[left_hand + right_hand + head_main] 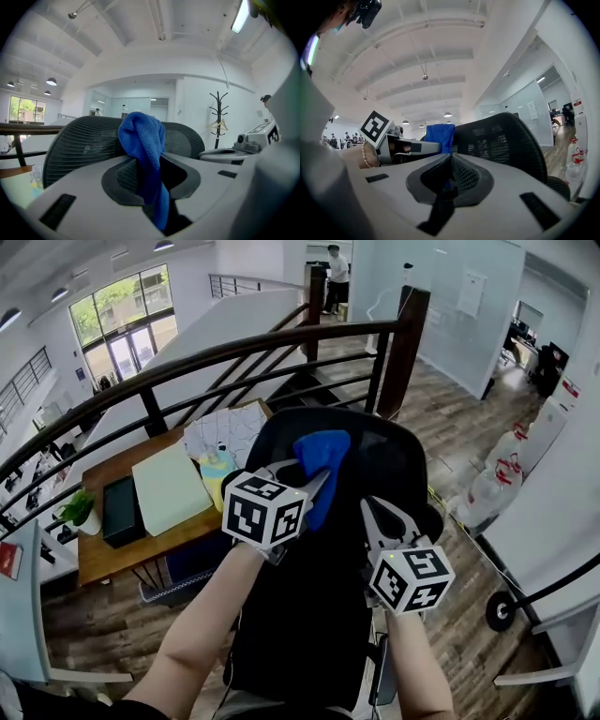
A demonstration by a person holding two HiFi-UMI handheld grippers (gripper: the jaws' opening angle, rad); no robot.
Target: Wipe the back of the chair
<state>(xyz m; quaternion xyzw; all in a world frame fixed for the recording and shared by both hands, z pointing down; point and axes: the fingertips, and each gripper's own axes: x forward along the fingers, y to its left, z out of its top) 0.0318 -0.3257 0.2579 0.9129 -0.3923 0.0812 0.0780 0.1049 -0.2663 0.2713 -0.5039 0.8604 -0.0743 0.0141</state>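
A black mesh chair back [389, 460] rises right in front of me. A blue cloth [322, 463] lies bunched against its top left part, and my left gripper [314, 486] is shut on it. In the left gripper view the cloth [143, 140] hangs down between the jaws, with the chair back [79, 140] just behind. My right gripper [377, 518] is lower and to the right, close to the mesh, shut with nothing in it. The right gripper view shows its jaws [451, 161] meeting, the chair back [508, 140] to the right, and the cloth [440, 133] in the left gripper [417, 147].
A dark metal railing [234, 352] curves behind the chair. Below it stands a wooden desk [112, 549] with papers and a dark box. Large water bottles [502, 474] stand on the floor at the right. A person [336, 277] stands far off.
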